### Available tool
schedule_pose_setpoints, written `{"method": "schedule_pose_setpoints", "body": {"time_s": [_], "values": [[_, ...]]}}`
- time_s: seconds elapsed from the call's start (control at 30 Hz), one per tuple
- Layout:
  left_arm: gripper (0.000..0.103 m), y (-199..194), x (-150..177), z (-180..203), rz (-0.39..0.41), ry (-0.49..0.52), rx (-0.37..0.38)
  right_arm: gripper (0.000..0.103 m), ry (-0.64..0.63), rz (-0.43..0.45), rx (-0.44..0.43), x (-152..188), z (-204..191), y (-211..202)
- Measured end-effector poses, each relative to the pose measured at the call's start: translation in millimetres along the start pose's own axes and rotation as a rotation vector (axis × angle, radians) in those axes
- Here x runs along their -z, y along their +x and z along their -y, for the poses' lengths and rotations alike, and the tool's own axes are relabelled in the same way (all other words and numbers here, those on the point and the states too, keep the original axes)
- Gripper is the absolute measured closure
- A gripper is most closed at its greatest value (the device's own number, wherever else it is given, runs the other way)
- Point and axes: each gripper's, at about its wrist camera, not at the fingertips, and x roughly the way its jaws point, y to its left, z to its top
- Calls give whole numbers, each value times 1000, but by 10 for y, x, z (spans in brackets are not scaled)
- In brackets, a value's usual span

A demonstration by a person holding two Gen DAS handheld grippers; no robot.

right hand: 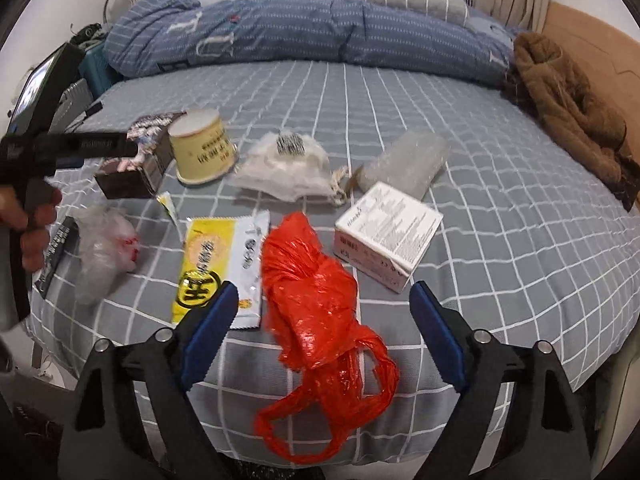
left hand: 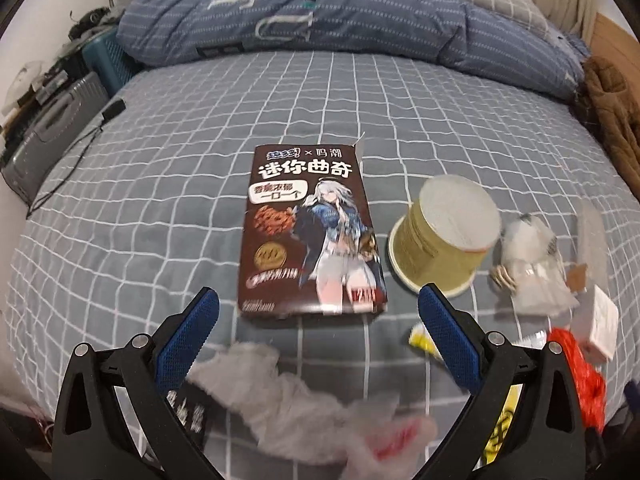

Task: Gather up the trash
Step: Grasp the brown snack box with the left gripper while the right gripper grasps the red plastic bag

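Trash lies on the grey checked bed sheet (left hand: 160,208). My left gripper (left hand: 318,300) is open, its jaws either side of the near end of a brown cookie box (left hand: 310,232). A yellow paper cup (left hand: 444,236) lies tipped to the box's right. A crumpled clear bag (left hand: 304,404) lies under the gripper. My right gripper (right hand: 324,300) is open over a red plastic bag (right hand: 316,304). Beside it lie a yellow snack wrapper (right hand: 220,264) and a white carton (right hand: 388,236). The left gripper body (right hand: 72,148) shows at the left of the right wrist view.
A blue quilt (right hand: 300,36) is rolled across the far side of the bed, with a brown coat (right hand: 568,112) at the right. A white tissue wad (right hand: 284,168), a clear plastic tube (right hand: 404,164) and a black pack (right hand: 56,256) also lie on the sheet. Bedside clutter stands at the left (left hand: 60,120).
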Motion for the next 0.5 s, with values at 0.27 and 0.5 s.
{"method": "schedule_pose_setpoints", "body": {"time_s": [0.27,0.5], "values": [[6,371,-142,39,-68,0,-50,28,-11,-49,-13,-24,-3,131],[6,511,-226,99,-73,19,-106,31,-27,-73,-18,-25,-37,216]]}}
